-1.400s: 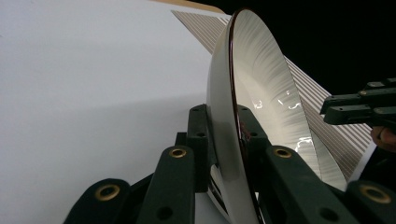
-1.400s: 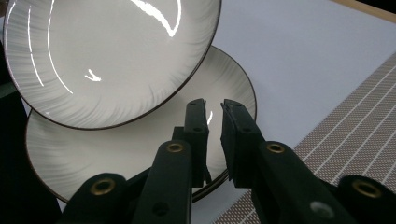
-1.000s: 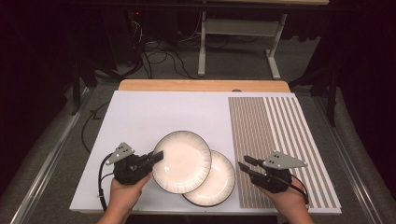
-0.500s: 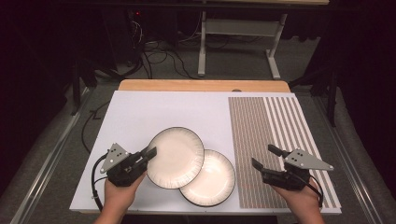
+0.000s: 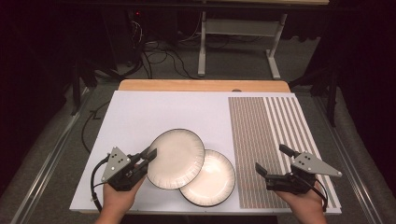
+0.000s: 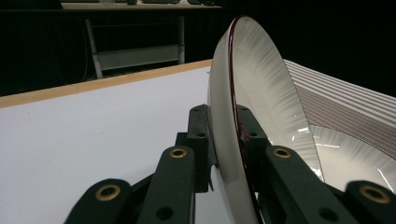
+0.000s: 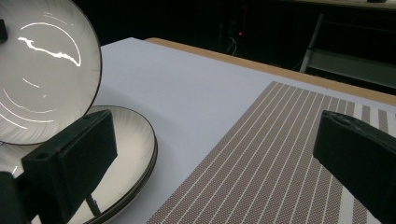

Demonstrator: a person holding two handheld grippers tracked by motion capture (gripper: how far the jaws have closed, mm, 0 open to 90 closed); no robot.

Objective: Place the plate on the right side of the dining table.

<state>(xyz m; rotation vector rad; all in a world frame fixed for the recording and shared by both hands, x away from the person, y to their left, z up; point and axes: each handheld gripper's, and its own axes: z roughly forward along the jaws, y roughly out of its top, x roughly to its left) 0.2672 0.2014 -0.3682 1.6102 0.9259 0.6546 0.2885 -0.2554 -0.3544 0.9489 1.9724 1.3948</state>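
Observation:
Two cream plates with dark rims overlap near the table's front. My left gripper point(image 5: 148, 156) is shut on the left rim of the upper plate point(image 5: 177, 158) and holds it tilted, its right edge over the lower plate point(image 5: 212, 182). In the left gripper view the upper plate point(image 6: 261, 84) stands edge-on between the jaws of the left gripper point(image 6: 226, 128), with the lower plate point(image 6: 355, 158) behind it. My right gripper point(image 5: 271, 158) hovers over the striped mat point(image 5: 266, 135), to the right of the plates. Its jaws have just been opening and nothing is between them. The right gripper point(image 7: 215, 158) looks at both plates: upper plate point(image 7: 42, 74), lower plate point(image 7: 126, 140).
A white board point(image 5: 154, 112) covers the table, with a wooden strip point(image 5: 201, 85) along its far edge. The brown striped mat point(image 7: 280, 154) fills the board's right part. Cables and a metal stand point(image 5: 238, 42) lie on the floor beyond.
My right gripper has pulled away from the lower plate's right rim, moved right over the striped mat and opened wide. The left gripper keeps its hold on the upper plate.

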